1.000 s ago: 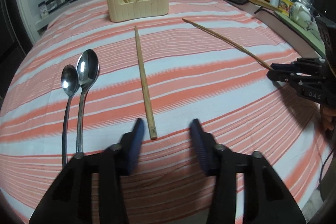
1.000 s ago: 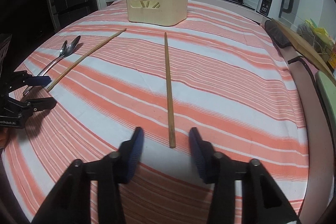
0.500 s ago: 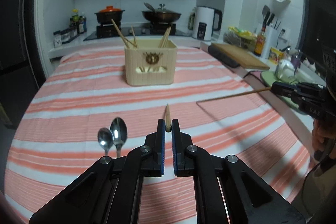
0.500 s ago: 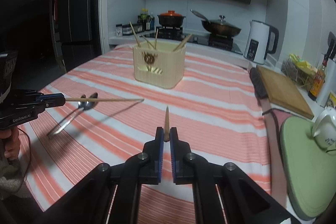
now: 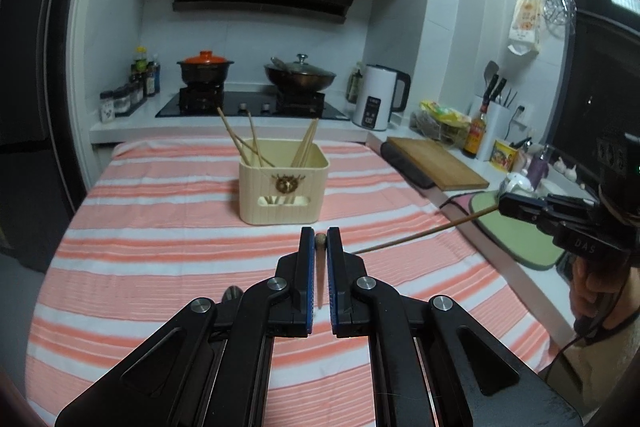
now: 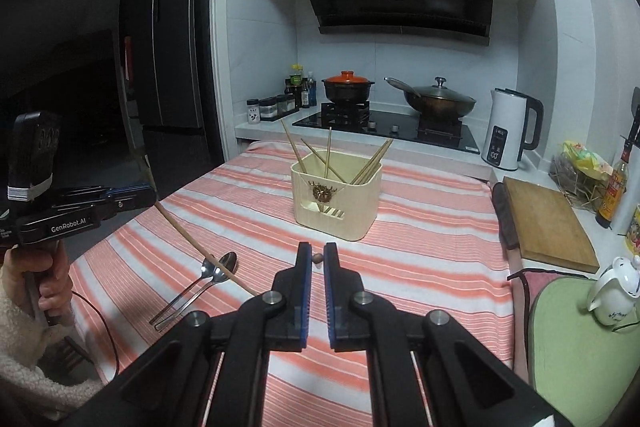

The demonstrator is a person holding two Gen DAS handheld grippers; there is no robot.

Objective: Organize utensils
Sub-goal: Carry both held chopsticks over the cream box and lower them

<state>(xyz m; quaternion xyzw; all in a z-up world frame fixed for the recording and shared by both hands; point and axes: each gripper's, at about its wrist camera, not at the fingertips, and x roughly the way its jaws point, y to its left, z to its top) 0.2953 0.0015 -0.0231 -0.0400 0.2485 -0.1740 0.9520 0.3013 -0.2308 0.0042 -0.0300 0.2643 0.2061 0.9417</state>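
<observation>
1. The jaws of the left gripper (image 5: 320, 241) are clamped on a wooden chopstick (image 5: 320, 267). From this gripper's own camera the stick shows end-on, its long axis pointing straight ahead between the blue pads.
2. The jaws of the right gripper (image 6: 317, 259) are likewise clamped on a second chopstick (image 6: 317, 258), also seen end-on, so only its round tip shows.
3. Both sticks are lifted clear of the striped surface (image 5: 160, 267). In the right camera, the left gripper's stick slants down over the two spoons (image 6: 212, 277) lying at the near left.
4. The cream utensil holder (image 5: 284, 183) stands at the far middle of the surface, dead ahead of both pairs of jaws, with several chopsticks already leaning inside it.
5. Judging from this, each stick's axis aims at the holder's front wall rather than its open top, so each needs tipping steeper to go in. Neither hand looks clearly nearer.
6. The spoons are untouched.
</observation>
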